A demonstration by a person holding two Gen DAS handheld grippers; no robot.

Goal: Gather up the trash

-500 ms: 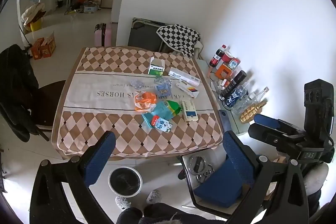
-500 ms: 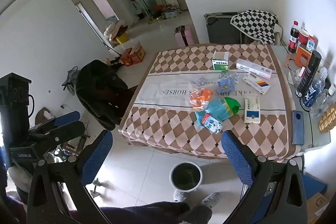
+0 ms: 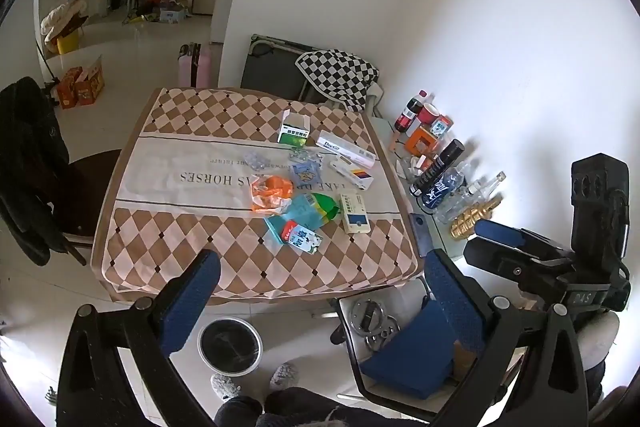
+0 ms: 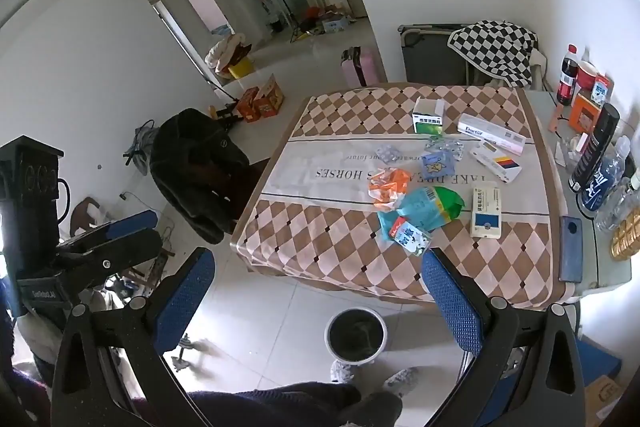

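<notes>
Since the earlier frame almost nothing has moved: both grippers, left gripper [image 3: 316,291] and right gripper [image 4: 320,287], hang wide open and empty, milk carton [image 4: 410,235] at twelve o'clock, nearer the right.

The left gripper [image 3: 320,275] and right gripper [image 4: 320,275] are both held high (jaws spread wide, nothing between them).

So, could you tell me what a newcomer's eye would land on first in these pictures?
Probably the bright litter heaped mid-table on the checked tablecloth: an orange wrapper, a teal and green bag and several small boxes. Next, the round bin on the floor below the table's near edge, framed by the open blue-padded right hand-held gripper.
</notes>
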